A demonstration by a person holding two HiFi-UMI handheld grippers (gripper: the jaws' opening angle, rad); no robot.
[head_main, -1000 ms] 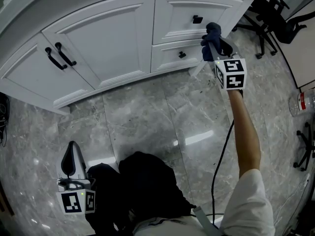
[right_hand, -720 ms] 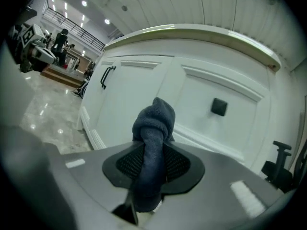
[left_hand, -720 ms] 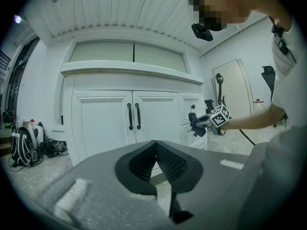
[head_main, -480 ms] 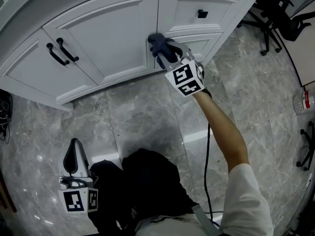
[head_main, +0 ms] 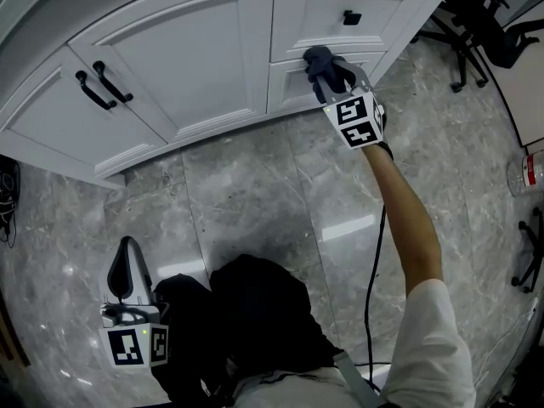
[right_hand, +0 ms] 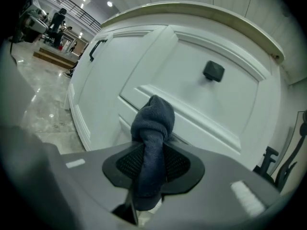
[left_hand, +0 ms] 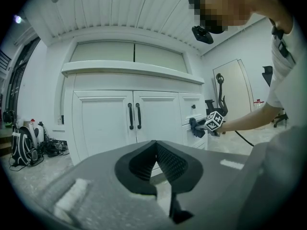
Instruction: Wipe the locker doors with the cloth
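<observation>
Cloth (right_hand: 152, 123) stayed pinched in right gripper (right_hand: 153, 164), swept back right onto lower drawer (head_main: 287, 82) front. Wiping looked mid-stroke; double doors (head_main: 183, 58) probably still due. Left gripper (left_hand: 156, 159) was pressed together, empty, parked low.

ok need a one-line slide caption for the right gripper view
Right gripper clamped on a dark blue cloth, its bunched end at the white cabinet front below a drawer's black knob.

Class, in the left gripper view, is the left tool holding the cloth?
No: the left tool has its jaws together with nothing between them; the cloth is clamped in the right tool.
</observation>
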